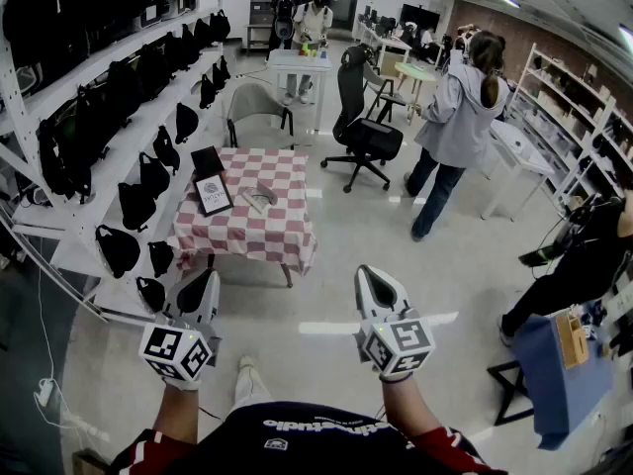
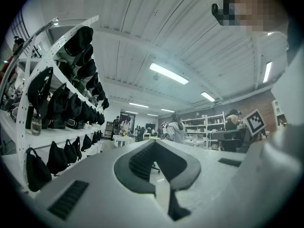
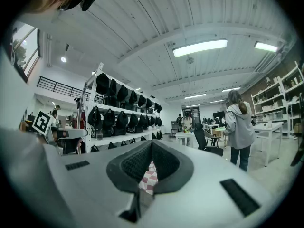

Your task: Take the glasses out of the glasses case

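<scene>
Glasses case (image 1: 259, 198), grey, lies near the middle of a small worktop (image 1: 247, 234) covered w/ a red-and-white checked cloth, just right of a black-framed sign card (image 1: 213, 194) that stands tilted back. Too small to tell whether the lid is up or whether glasses are inside. The worktop stands beside a white shelf rack (image 1: 99, 181) hung w/ black bags. An office chair (image 1: 364, 132) is past its far right corner, and a person in a grey hoodie (image 1: 457, 117) stands further right on the pale floor. Both tools are held low in the foreground, well apart from the worktop and the case. Left hand-held gripper (image 1: 203, 287) points fwd toward the rack side. In the left gripper view its pads meet at the tips w/ nothing between them, only room background through the gap. Right hand-held gripper (image 1: 376, 280) is likewise closed tip to tip and empty. In the right gripper view a strip of the checked cloth (image 3: 148, 180) shows through the gap behind its pads.
</scene>
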`<state>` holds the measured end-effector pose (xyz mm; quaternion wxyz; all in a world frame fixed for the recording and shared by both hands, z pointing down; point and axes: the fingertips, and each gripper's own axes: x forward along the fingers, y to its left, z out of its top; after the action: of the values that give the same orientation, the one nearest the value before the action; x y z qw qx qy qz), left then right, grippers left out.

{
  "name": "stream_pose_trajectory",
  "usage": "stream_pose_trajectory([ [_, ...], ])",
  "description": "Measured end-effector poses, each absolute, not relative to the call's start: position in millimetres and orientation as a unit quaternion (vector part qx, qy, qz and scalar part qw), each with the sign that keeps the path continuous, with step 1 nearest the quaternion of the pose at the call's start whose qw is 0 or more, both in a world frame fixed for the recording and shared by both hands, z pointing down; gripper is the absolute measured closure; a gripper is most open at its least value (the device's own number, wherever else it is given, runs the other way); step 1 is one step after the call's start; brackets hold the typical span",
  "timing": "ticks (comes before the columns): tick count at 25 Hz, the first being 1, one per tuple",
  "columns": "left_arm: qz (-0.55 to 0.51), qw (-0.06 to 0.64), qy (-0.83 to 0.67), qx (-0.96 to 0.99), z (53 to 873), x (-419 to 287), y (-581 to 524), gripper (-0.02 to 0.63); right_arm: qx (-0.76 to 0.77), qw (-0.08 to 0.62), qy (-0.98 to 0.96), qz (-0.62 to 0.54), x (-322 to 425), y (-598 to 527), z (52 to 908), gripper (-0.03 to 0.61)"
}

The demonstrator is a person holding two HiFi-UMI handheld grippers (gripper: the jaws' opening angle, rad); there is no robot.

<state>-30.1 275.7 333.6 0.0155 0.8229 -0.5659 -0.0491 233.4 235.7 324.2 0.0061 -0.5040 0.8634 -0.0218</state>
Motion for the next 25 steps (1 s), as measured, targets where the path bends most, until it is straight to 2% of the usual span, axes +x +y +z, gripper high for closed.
stream_pose_trajectory([
  [25,-0.062,0.02,-0.552,0.831,327.6,-11.5,285.0,0.609,-0.487,0.001,0.873,-0.021,236.9,246.6,336.1,0.58],
])
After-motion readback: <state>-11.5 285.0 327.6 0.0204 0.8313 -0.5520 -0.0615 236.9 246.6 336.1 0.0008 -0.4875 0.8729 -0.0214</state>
